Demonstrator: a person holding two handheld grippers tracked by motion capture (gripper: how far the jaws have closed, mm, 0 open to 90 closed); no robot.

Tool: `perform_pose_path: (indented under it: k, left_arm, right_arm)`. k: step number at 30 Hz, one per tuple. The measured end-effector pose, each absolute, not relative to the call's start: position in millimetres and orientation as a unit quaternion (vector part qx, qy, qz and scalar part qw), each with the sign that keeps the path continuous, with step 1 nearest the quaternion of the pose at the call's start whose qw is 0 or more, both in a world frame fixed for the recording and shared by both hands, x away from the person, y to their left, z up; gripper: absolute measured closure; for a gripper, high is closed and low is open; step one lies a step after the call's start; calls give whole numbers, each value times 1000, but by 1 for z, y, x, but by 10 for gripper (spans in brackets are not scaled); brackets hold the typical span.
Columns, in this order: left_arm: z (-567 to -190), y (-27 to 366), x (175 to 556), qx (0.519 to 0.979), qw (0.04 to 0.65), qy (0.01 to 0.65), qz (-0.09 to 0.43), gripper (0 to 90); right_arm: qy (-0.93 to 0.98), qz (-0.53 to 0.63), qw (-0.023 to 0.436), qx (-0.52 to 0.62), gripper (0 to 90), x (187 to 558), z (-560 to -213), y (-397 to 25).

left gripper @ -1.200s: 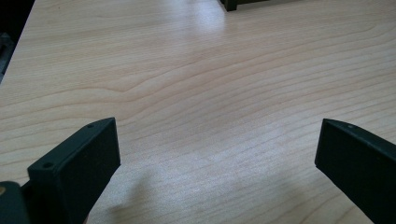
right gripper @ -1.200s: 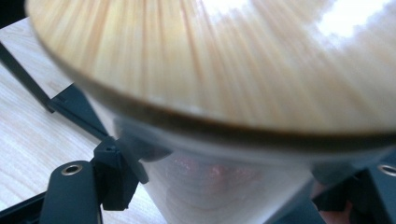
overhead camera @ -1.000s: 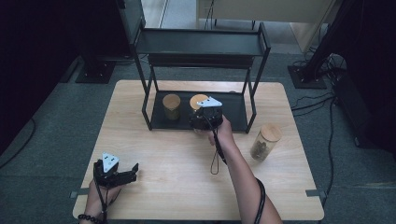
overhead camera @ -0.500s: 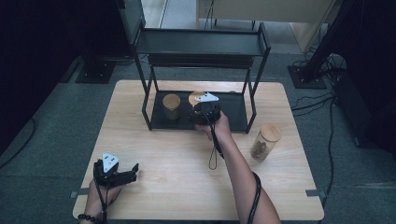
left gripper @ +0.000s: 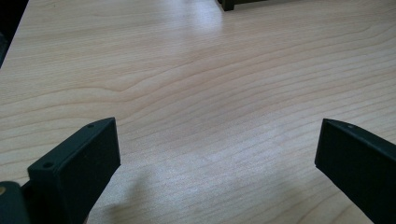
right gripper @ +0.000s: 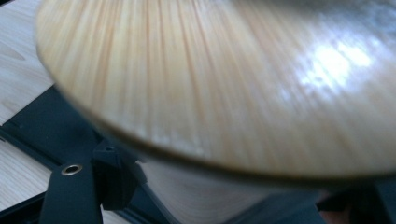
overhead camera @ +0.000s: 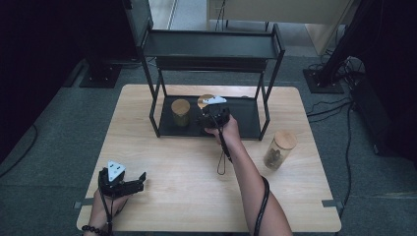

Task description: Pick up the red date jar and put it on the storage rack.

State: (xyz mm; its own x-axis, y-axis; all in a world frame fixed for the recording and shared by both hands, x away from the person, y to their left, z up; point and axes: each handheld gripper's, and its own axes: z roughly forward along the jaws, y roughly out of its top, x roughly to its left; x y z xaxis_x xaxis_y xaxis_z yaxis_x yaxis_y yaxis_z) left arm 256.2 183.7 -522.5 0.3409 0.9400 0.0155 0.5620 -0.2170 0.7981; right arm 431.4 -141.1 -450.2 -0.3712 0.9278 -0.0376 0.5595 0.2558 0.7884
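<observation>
Jars are going onto the rack (overhead camera: 255,129): in the high view the right gripper (overhead camera: 212,117) is at a jar (overhead camera: 203,102) on the lower shelf, right of another jar (overhead camera: 180,112), while a third (overhead camera: 278,149) waits on the table (overhead camera: 187,177) to the right. The left gripper (overhead camera: 140,179) rests near the left front. Left gripper view: jaws spread wide over bare wood. Right gripper view: jaws pinch the jar below its lid (right gripper: 224,79). Next, probably, release and withdraw without tipping it.
</observation>
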Motion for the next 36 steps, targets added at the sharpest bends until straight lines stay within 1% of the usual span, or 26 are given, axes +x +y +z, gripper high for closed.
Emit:
perform_pose_path:
  k: [22, 29, 33, 36]
  left_arm:
    - [-523, 184, 257, 736, 359, 511, 261, 3]
    - [-522, 185, 257, 733, 363, 513, 259, 3]
    - [-523, 184, 257, 734, 362, 513, 259, 3]
    - [-522, 184, 256, 734, 362, 513, 261, 3]
  right_arm:
    - [731, 367, 257, 515, 257, 456, -454, -134]
    - [732, 367, 253, 515, 252, 457, -453, -133]
    - [728, 385, 240, 514, 108, 454, -454, -136]
    - [729, 386, 242, 510, 43, 451, -455, -136]
